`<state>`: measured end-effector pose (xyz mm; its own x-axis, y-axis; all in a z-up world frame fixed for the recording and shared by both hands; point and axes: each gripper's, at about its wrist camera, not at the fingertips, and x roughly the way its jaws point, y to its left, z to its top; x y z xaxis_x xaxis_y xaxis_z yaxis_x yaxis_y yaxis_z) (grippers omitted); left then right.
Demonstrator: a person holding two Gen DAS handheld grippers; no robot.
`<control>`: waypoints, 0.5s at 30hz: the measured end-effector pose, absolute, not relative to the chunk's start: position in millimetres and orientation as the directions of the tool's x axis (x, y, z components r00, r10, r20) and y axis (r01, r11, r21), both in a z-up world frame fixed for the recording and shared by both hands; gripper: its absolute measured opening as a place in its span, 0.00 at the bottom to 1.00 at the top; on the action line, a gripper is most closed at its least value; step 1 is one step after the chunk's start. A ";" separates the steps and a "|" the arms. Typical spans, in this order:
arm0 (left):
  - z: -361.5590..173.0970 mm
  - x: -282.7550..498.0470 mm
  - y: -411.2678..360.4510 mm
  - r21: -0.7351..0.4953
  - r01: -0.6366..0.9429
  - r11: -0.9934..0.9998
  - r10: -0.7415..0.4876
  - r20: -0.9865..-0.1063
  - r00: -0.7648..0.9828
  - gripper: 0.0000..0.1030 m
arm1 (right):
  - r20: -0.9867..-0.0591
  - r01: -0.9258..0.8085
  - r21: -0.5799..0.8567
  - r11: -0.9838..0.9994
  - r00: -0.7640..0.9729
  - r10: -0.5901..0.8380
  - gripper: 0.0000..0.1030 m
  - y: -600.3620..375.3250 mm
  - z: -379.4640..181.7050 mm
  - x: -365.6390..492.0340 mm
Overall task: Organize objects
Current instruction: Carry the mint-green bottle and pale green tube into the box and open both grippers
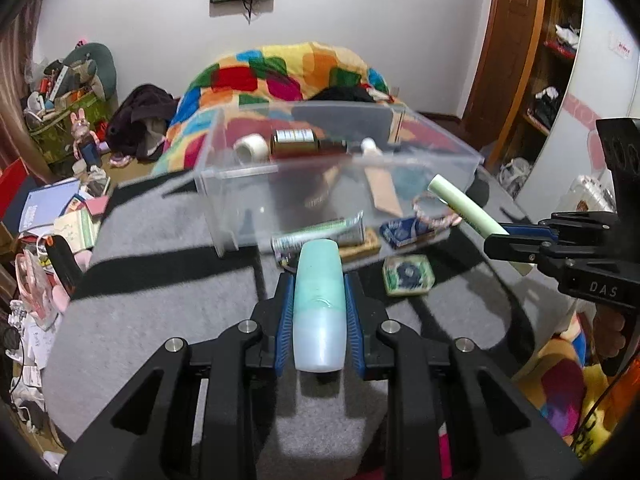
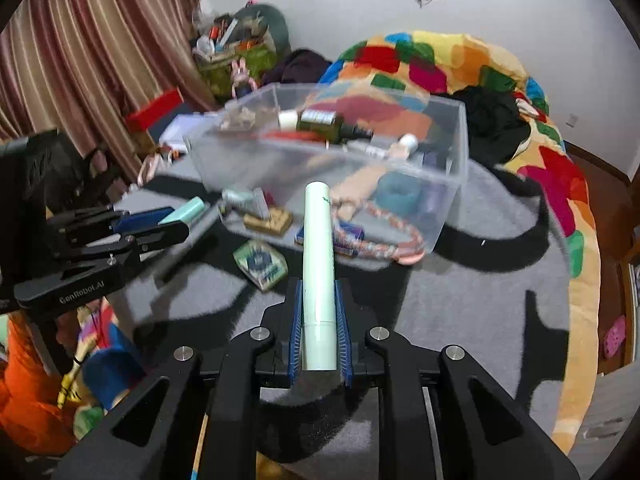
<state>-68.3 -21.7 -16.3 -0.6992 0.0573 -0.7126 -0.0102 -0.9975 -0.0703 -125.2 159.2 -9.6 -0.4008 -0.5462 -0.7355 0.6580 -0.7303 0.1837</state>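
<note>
- While my left tongs (image 1: 319, 304) clamp a teal bottle (image 1: 319, 308), it points toward the clear box (image 1: 440, 152) on the grey blanket (image 1: 160, 280).
- My right tongs (image 2: 319, 320) grip a pale green tube (image 2: 318, 264), aimed at the same box.
- Inside lie a dark bottle (image 2: 328, 122) and, blurred, perhaps a blue roll (image 2: 396, 196).
- A green packet (image 2: 261, 264) lies just before the box.
</note>
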 end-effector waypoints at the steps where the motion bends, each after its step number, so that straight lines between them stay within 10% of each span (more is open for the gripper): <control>1: -12.8 -68.5 -22.0 -0.071 -0.009 -0.997 0.057 -0.706 -0.706 0.24 | -0.725 0.653 0.188 -0.733 -0.411 -0.553 0.14 159.9 -4.5 -126.9; 15: 27.2 -88.9 -31.6 -0.089 0.017 -0.996 0.043 -0.625 -0.779 0.24 | -0.679 0.567 0.261 -0.781 -0.467 -0.566 0.14 154.0 21.6 -166.9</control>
